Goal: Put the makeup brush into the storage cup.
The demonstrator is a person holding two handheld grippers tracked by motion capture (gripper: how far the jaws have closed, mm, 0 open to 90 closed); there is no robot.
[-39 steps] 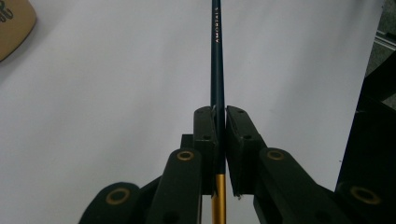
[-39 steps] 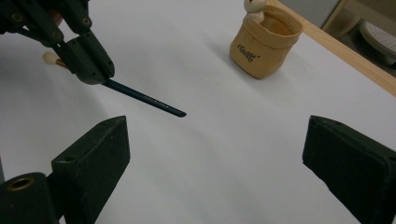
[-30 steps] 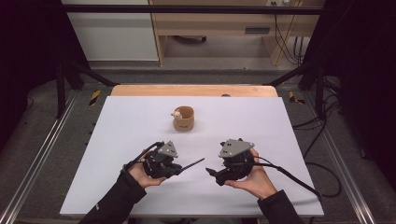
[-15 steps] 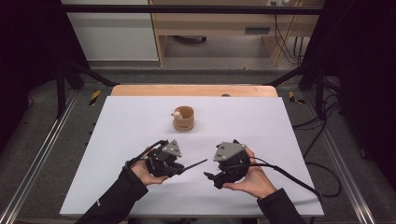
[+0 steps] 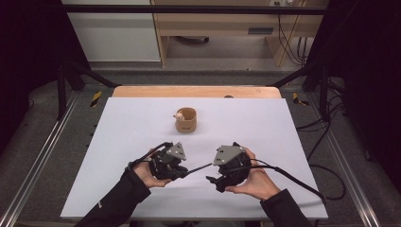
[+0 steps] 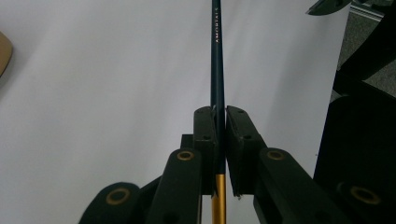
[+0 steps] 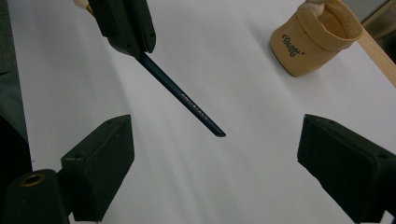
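2 tongs: left point(image 6: 219, 140) clamps lettered pencil point(image 7: 187, 99), print unreadable; right point(image 7: 215, 168) spread wide, empty.

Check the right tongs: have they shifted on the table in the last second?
Yes. The right tongs have edged left toward the left tongs, judged against the tan cup, which has stayed put.

A lab or recording workspace is indicated. The white surface point(image 5: 142, 142) is framed by metal rails point(image 5: 38, 161) on the left and right and enclosed by black frame bars point(image 5: 189, 8) overhead and at the sides. Black cables point(image 5: 326, 132) are seen trailing over the grey floor on the right. Light wooden furniture point(image 5: 213, 28) with hanging wires is seen at the far side.
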